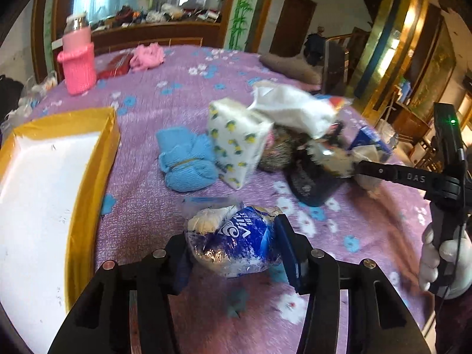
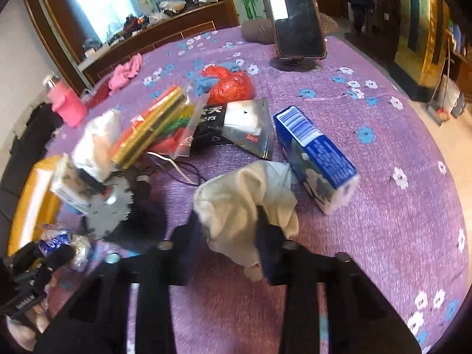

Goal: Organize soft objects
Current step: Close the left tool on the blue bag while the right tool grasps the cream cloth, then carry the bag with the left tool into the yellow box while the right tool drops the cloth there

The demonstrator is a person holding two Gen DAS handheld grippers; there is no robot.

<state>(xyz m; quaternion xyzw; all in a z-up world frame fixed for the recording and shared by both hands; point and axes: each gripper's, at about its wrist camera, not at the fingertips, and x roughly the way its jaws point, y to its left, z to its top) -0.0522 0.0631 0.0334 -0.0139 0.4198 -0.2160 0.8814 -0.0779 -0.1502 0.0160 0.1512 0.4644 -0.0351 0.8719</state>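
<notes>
Meanwhile, left gripper [image 1: 233,246] jaws pinching crinkly tissue pack [image 1: 236,243]; right gripper [image 2: 230,236] jaws, limp cream cloth [image 2: 244,203].

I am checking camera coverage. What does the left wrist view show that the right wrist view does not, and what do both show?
Only the left wrist view shows the blue knitted bundle and the white inside of the yellow-edged box.

Only the right wrist view shows the phone on its stand, the red plastic bag, the blue tissue box in full and the silver wet-wipe pouch.

Both show the left gripper shut on the blue Vinda tissue pack, the lemon-print tissue pack, the pink knitted bottle cover and the purple flowered cloth.
</notes>
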